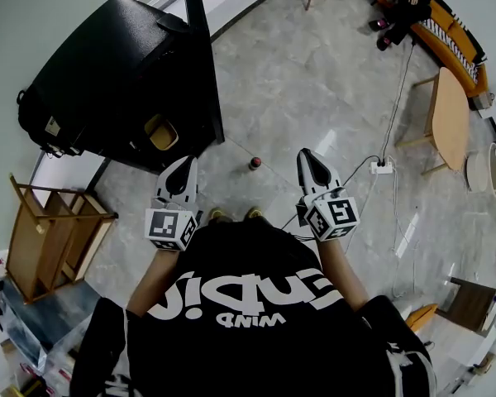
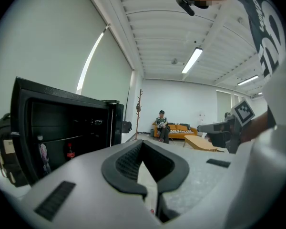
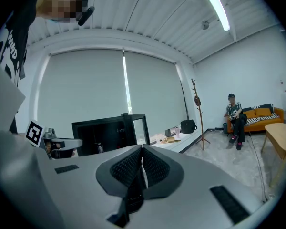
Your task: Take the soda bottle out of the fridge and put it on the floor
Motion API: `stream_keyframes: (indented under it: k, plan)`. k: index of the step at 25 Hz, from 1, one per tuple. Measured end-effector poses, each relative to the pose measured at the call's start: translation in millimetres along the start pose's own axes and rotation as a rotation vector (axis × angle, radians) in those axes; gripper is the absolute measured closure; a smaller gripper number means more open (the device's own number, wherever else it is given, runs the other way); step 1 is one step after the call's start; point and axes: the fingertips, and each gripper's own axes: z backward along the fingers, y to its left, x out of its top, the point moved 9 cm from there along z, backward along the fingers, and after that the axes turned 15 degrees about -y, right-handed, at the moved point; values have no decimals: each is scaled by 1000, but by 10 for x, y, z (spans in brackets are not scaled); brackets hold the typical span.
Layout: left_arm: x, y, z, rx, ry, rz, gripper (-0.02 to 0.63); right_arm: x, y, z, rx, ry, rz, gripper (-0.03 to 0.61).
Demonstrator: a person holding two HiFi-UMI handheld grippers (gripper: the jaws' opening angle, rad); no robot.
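Black fridge [image 1: 107,64], orange sofa [image 3: 262,113], grey marbled floor [image 1: 314,81]

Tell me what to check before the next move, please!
1. Soda bottle out of the fridge and on the floor: ok.
2. Left gripper shut and empty: ok.
3. Right gripper shut and empty: ok.
4. Soda bottle apart from the shoes: ok.
5. Fridge door closed: not ok, it stands open.
6. Cap on the soda bottle tight: cannot tell, too small to see.
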Motion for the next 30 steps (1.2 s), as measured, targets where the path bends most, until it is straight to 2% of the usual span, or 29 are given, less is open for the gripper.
stream_keyframes:
  k: [5,13,30]
  plan:
    - [-89,-45,-100,-11,-20,-11,606,-121,14,-75,25,11,-2,554]
    - [-251,-54,-214,25,-17,6,606,-335,20,-134,27,46,-17,554]
    - [-293,18,-297,37,3,28,606,-421,6,-142,13,61,-40,554]
